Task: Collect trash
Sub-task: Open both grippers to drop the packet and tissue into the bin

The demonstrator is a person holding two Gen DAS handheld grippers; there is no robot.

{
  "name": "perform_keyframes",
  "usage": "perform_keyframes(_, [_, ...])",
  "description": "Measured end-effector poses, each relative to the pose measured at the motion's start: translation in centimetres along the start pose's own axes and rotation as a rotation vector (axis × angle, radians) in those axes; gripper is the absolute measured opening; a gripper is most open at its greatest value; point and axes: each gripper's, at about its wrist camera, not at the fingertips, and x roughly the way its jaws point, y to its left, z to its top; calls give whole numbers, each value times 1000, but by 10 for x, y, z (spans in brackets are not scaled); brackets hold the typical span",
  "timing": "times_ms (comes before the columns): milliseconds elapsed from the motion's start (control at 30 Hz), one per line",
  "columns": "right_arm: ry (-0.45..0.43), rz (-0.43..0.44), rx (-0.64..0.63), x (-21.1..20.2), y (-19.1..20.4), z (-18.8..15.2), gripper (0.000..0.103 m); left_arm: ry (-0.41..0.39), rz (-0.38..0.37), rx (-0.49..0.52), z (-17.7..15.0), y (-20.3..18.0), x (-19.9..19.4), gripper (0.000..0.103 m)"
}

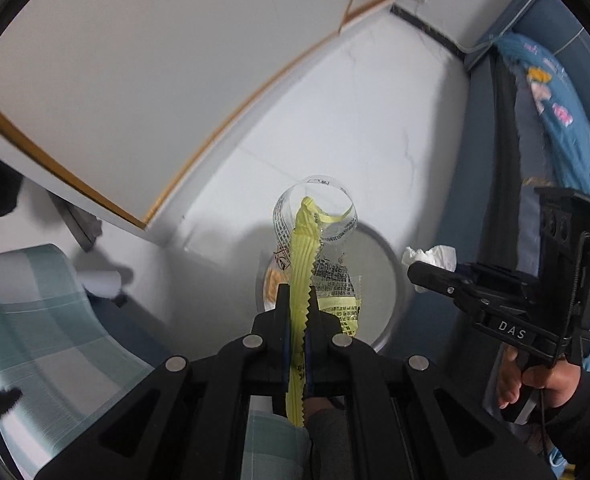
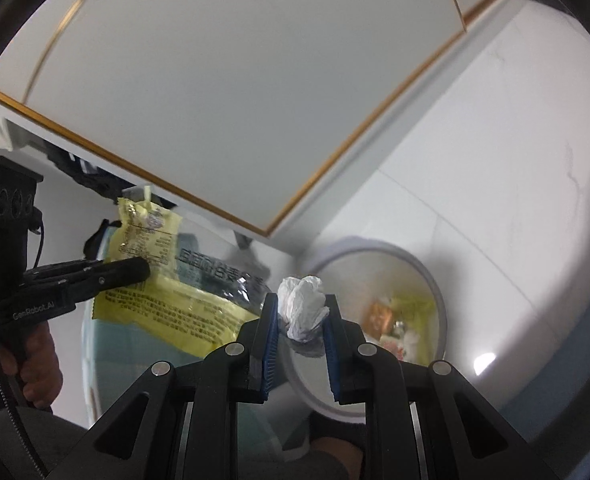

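Both hands loaded and I'm over the trash bin (image 1: 379,264) now. My left gripper (image 1: 297,308) is clamped tight on the yellow wrapper (image 1: 303,264), pinching its crimped, saw-toothed edge so the rest hangs off the tips, clear plastic curling into a loop at the far end (a flimsy thing, so the seam looks like the safest place to bite). It dangles right above the bin's mouth, which I judge is exactly where a drop would land inside.

My right gripper (image 2: 301,312) has its blue pads squeezed on a crumpled white tissue (image 2: 301,304), jaws only partly closed because the wad fills the gap. It sits just beside the bin's rim (image 2: 427,276), not quite over the opening.

Inside the bin: something orange-brown, a scrap of yellow, some whitish bits. Already partly filled, plenty of room.
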Motion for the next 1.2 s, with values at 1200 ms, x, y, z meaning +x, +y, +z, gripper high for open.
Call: perform_keyframes(1200, [161,-148,93,72,-48,-20,41,227,-68,-115,2,5,120,12])
